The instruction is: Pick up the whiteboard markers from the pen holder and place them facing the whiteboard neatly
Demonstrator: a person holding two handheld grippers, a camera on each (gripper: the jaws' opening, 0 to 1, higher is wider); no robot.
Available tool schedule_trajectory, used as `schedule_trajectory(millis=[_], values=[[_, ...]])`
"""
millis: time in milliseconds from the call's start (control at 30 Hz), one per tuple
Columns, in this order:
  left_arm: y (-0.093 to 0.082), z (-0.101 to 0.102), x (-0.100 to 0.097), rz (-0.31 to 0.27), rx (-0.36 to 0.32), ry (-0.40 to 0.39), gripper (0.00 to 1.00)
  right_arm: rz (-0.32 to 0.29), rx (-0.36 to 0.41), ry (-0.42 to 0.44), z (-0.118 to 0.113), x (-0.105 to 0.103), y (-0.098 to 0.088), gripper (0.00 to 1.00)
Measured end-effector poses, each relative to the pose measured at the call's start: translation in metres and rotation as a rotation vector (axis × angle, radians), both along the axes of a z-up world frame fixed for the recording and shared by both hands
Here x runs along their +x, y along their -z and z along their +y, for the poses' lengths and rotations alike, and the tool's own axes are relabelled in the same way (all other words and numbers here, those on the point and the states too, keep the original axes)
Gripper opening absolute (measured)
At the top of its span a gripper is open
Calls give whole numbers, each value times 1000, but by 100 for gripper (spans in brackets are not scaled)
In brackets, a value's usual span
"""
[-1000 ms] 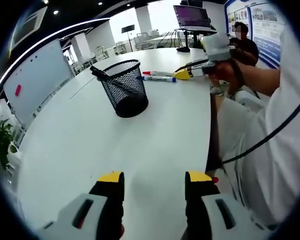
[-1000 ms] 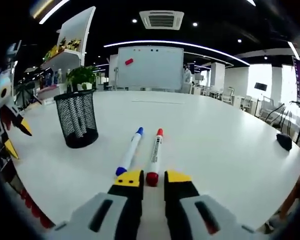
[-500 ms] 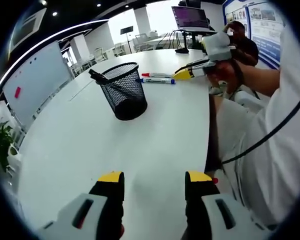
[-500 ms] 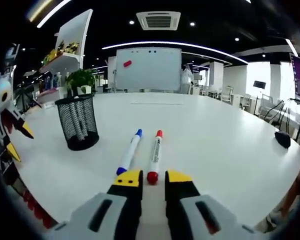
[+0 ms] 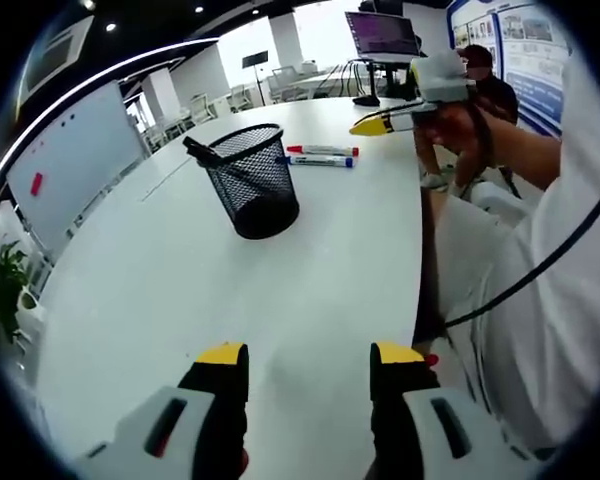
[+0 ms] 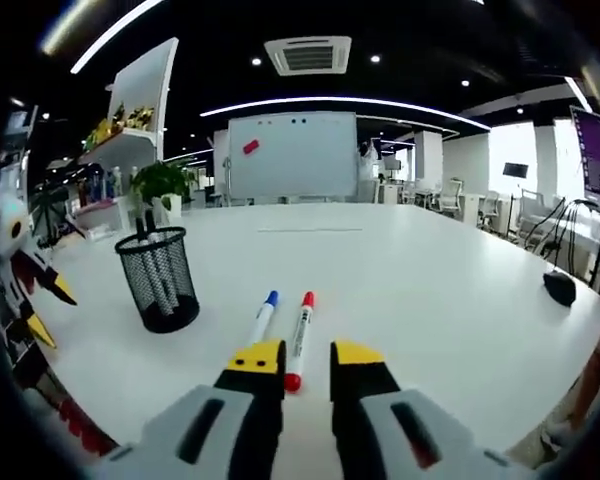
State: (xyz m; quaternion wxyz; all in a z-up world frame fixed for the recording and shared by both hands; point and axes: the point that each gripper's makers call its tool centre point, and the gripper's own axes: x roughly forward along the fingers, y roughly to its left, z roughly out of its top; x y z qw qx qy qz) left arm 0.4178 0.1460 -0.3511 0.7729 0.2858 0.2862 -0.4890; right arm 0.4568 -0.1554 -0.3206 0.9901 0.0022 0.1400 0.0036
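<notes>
- While the left gripper (image 5: 308, 365) hangs low over the white table (image 5: 180, 280) with jaws spread and nothing between them, the mesh pen holder (image 5: 248, 180) stands ahead, a dark marker (image 5: 202, 150) leaning out over its rim.
- Beyond the holder, the red marker (image 5: 322, 150) and blue marker (image 5: 320, 160) lie side by side, just apart.
- Seen in its own view, the right gripper (image 6: 307, 355) hovers above the near ends of both markers, jaws slightly parted, gripping nothing.
- Across the room stands the whiteboard (image 6: 293, 155), toward which the markers' far ends point.
</notes>
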Motion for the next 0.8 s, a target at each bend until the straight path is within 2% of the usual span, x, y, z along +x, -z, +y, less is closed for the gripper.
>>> schedule_trajectory(millis=[233, 500, 800], values=[[1, -1, 0, 2, -1, 3, 50, -18, -14, -20, 2, 3, -9, 17], [-1, 0, 0, -7, 2, 6, 50, -39, -46, -92, 11, 9, -24, 17], [-3, -1, 1, -15, -6, 3, 50, -87, -45, -167, 26, 19, -49, 17]])
